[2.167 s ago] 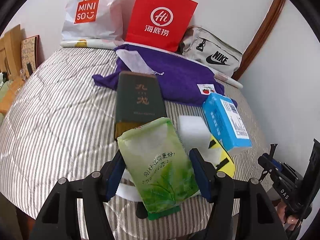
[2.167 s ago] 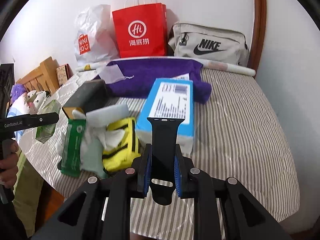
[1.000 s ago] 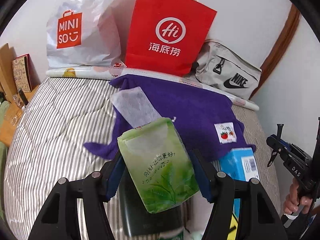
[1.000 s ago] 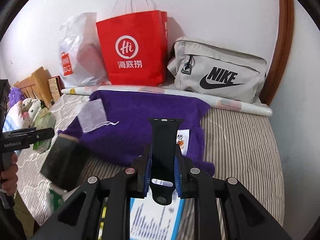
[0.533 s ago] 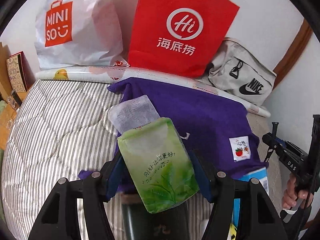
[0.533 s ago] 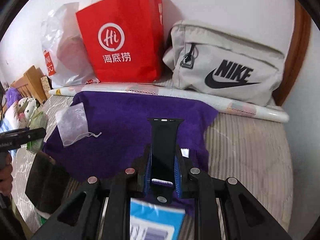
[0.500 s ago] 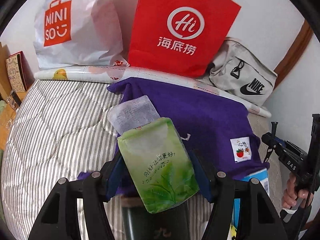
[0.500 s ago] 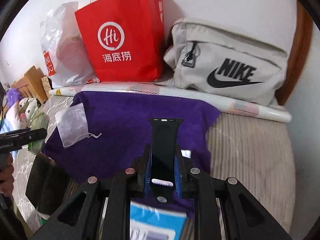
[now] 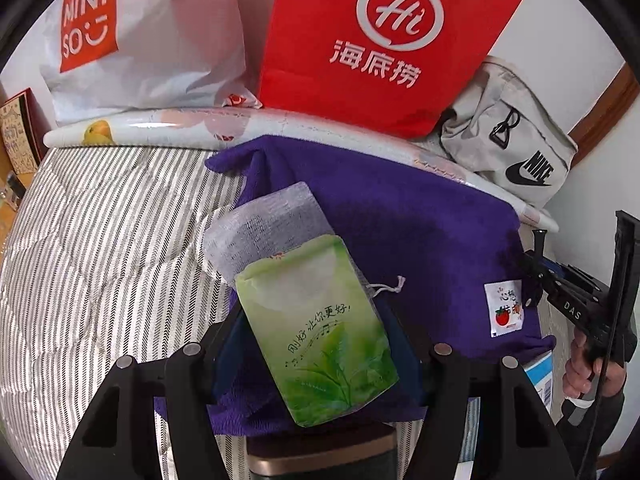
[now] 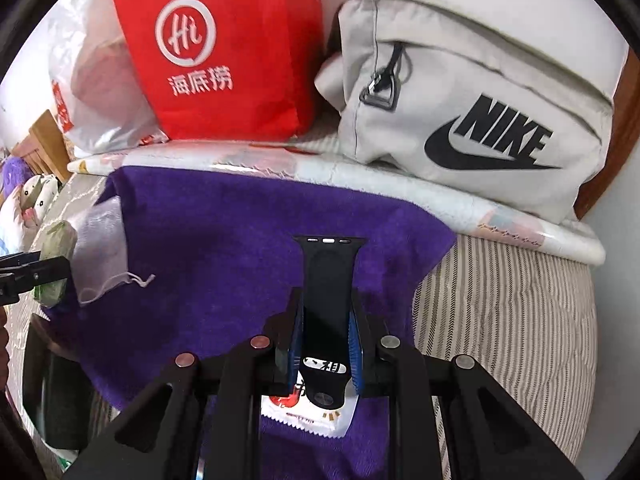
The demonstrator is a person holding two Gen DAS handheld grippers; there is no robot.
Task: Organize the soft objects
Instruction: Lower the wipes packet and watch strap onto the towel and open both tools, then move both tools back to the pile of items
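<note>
My left gripper (image 9: 316,342) is shut on a green tissue pack (image 9: 316,320), held above the near edge of a purple towel (image 9: 400,232) spread on the bed. A white mesh drawstring pouch (image 9: 264,228) lies on the towel just beyond the pack. My right gripper (image 10: 325,312) is shut on a black watch strap (image 10: 328,272) that sticks out forward over the same towel (image 10: 224,248). Under it lies a small white sachet (image 10: 308,412) with a red print. In the left wrist view a hand holds the right gripper (image 9: 576,304) at the right edge.
A red paper bag (image 9: 384,40), a white plastic bag (image 9: 140,32) and a grey Nike bag (image 10: 460,112) stand against the wall behind a rolled sheet (image 10: 320,172). A dark box (image 9: 320,456) and a blue box (image 9: 540,376) lie nearer me on the striped bedcover (image 9: 100,240).
Both grippers have moved forward and down over the purple towel with their loads still held. The bags look larger, and the boxes have slid to the bottom edge.
</note>
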